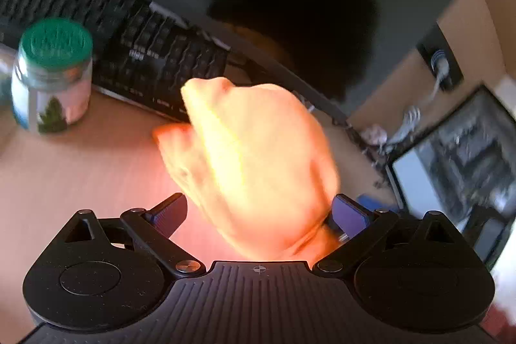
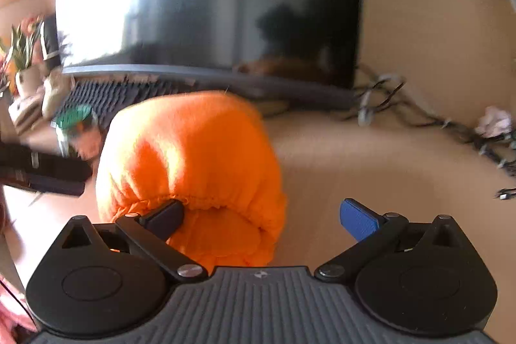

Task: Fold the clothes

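Tan worktop [image 2: 354, 150] with a dark monitor [image 2: 209, 5] and black keyboard [image 1: 129, 31] at the far side. Orange garment [image 2: 193, 170], bunched into a rounded lump, lies on the worktop. In the right wrist view it sits by the left finger, elastic hem touching it; right gripper [image 2: 261, 215] jaws wide, not clamping. Left gripper [image 1: 258, 211] jaws wide, the overexposed cloth between them, contact unclear. Green-lidded jar [image 1: 51, 76] near left of keyboard. Cables [image 2: 419, 112] far right. Both grippers tilt downward.
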A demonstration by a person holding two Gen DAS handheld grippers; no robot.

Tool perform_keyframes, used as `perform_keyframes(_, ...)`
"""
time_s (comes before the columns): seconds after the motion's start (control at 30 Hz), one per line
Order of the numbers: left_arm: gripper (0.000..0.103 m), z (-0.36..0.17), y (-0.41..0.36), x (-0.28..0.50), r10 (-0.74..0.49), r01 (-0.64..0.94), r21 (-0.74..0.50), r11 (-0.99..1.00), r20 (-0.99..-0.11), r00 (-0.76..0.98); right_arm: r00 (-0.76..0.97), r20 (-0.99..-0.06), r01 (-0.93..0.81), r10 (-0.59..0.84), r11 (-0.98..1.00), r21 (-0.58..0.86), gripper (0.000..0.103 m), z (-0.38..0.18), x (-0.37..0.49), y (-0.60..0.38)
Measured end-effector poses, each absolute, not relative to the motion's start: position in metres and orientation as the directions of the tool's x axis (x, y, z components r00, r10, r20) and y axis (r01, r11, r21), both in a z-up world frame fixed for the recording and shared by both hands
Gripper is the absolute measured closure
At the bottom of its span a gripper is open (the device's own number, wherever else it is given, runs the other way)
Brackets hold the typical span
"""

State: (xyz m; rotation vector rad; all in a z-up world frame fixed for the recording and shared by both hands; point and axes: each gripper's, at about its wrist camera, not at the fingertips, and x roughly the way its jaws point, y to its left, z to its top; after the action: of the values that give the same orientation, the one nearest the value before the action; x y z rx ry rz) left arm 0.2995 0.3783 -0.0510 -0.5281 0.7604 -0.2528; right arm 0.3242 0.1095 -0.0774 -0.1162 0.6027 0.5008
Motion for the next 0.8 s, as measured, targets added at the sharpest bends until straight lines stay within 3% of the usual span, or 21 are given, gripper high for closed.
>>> perform_keyframes(0.07, 0.004, -0.049, 0.37, 0.292, -0.386, 0.06, -0.492, 0.869, -0.597, 0.703, 0.738, -0.537, -0.48, 0.408, 0.877, 0.007, 0.0, -0.072, 0.317, 0.097)
perform_keyframes(0.23, 0.004, -0.048, 0.332, 0.277, -0.36, 0.109, -0.413, 0.904, -0.6, 0.714, 0.75, -0.515, -0.592, 0.415, 0.767, -0.246, 0.0, -0.066, 0.307, 0.091)
perform_keyframes(0.4, 0.003, -0.057, 0.298, 0.288, -0.177, 0.005, -0.252, 0.968, -0.666, 0.724, 0.687, -0.484, -0.725, 0.542, 0.563, -0.398, 0.014, -0.071, 0.306, 0.1)
perform_keyframes(0.53, 0.002, -0.063, 0.281, 0.3, -0.036, -0.071, -0.129, 0.989, -0.683, 0.729, 0.674, -0.446, -0.734, 0.589, 0.465, -0.494, 0.014, -0.09, 0.31, 0.111)
perform_keyframes(0.63, 0.001, -0.062, 0.273, 0.306, 0.065, -0.118, -0.034, 0.992, -0.669, 0.74, 0.714, -0.364, -0.689, 0.598, 0.51, -0.514, 0.015, -0.093, 0.314, 0.116)
perform_keyframes(0.77, 0.0, -0.056, 0.268, 0.308, 0.123, -0.148, 0.016, 0.989, -0.646, 0.754, 0.757, -0.279, -0.64, 0.591, 0.586, -0.498, 0.031, -0.09, 0.322, 0.119)
perform_keyframes(0.8, 0.0, -0.055, 0.267, 0.308, 0.136, -0.154, 0.027, 0.988, -0.638, 0.758, 0.757, -0.275, -0.641, 0.592, 0.595, -0.485, 0.042, -0.089, 0.324, 0.119)
